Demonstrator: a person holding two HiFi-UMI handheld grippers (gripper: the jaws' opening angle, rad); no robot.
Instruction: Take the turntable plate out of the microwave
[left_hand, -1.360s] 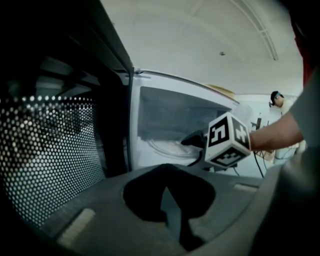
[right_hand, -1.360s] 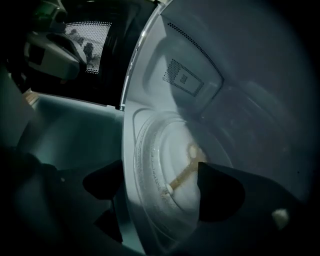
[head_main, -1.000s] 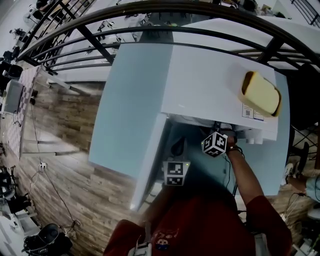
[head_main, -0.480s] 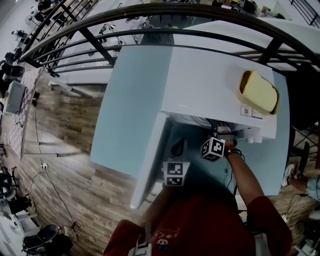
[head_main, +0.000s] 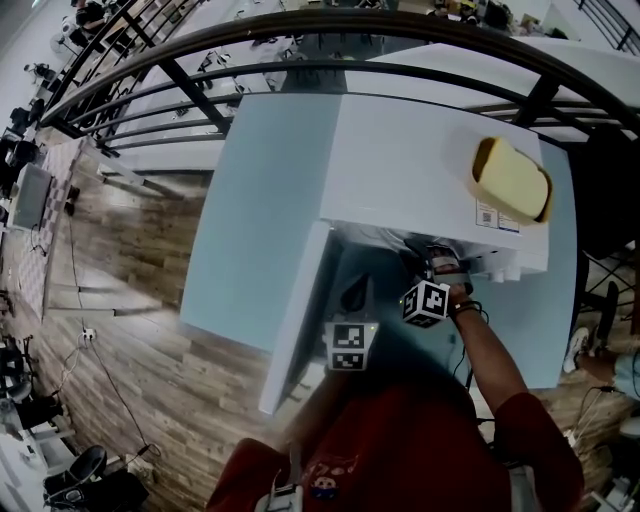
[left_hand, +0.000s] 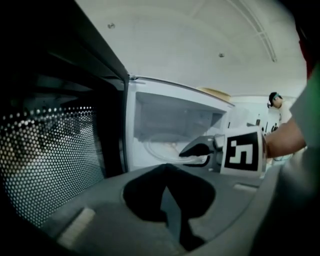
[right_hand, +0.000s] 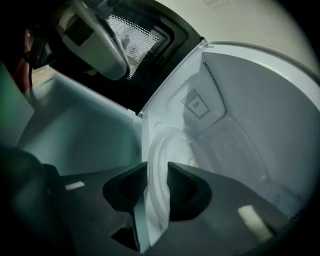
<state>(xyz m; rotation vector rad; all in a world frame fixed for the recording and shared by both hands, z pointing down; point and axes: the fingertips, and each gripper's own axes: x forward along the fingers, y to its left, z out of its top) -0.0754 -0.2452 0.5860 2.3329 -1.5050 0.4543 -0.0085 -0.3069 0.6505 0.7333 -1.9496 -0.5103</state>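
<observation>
The white microwave (head_main: 400, 160) stands with its door (head_main: 295, 320) swung open to the left. Its clear glass turntable plate (right_hand: 167, 145) lies inside the cavity and also shows in the left gripper view as a pale ring (left_hand: 160, 147). My right gripper (right_hand: 156, 180) reaches into the opening (head_main: 438, 264); its jaws have just been closing, and the pads now sit on either side of the plate's near rim, pressing on it. My left gripper (left_hand: 167, 172) is shut with nothing in it and hovers in front of the door (head_main: 355, 298).
A yellow block on a round dish (head_main: 512, 180) sits on top of the microwave at the right. The perforated door window (left_hand: 50, 160) is close on the left gripper's left. The light blue table edge (head_main: 215, 300) drops to a wood floor.
The right gripper's marker cube has shifted slightly back toward the person at the opening. The left gripper has stayed where it was.
</observation>
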